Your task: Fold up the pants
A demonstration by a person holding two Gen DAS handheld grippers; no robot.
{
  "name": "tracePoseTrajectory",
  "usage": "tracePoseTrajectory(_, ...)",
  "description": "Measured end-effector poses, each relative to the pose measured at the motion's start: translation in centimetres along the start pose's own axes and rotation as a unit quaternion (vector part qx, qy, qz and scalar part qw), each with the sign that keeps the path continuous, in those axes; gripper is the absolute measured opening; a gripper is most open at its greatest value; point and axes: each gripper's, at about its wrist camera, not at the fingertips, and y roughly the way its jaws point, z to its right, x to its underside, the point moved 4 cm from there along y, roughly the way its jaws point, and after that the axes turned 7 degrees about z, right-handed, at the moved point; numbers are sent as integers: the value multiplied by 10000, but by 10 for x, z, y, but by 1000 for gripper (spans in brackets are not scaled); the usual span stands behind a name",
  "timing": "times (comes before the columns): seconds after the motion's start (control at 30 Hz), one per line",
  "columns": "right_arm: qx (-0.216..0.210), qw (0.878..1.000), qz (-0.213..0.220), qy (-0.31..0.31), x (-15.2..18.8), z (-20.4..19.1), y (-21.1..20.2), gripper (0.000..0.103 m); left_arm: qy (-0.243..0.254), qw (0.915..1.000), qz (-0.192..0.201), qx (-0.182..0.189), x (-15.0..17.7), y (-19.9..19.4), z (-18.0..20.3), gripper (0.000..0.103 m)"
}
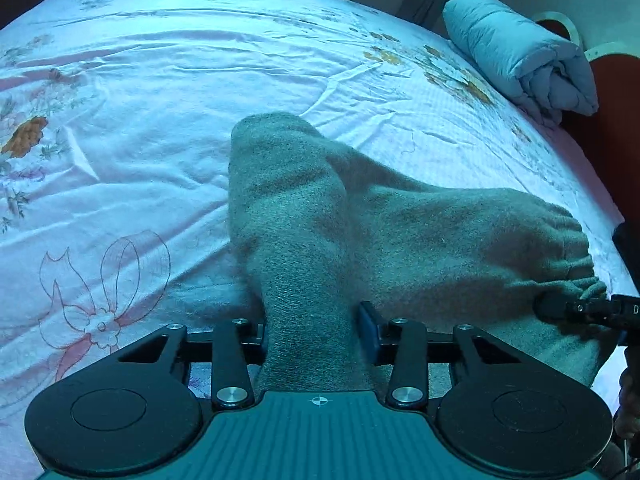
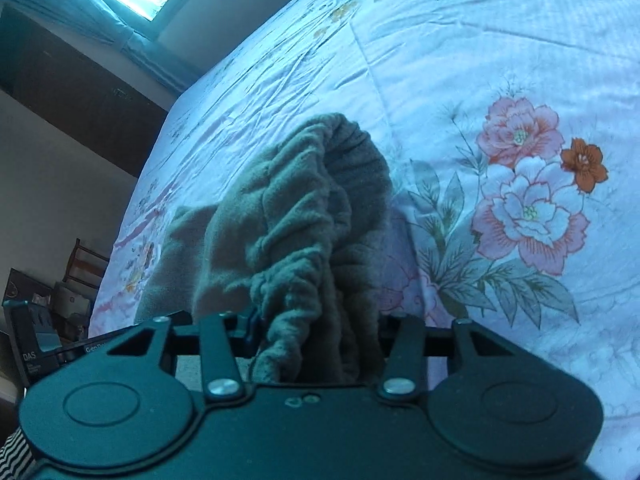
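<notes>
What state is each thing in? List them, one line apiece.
Grey pants: bunched on the bed, gripped at two places, not yet folded.
Left gripper: shut on a pant leg.
Right gripper: shut on the gathered elastic waistband.
Floral bedsheet: spread out, wrinkled.
Light blue quilt: rolled up at the bed's edge.

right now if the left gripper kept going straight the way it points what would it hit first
The pants: the left gripper is already closed on a bunched fold of them. Straight ahead lies more of that grey cloth, humped up, then likely the flowered bedsheet beyond, though depth is hard to judge.
</notes>
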Motion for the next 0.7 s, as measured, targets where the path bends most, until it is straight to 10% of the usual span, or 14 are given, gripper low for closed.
tracePoseTrajectory(0.7,-208,9972,675,-248,-29,-37,-28,35,-43,9949,1003,120,-46,-51,19,24)
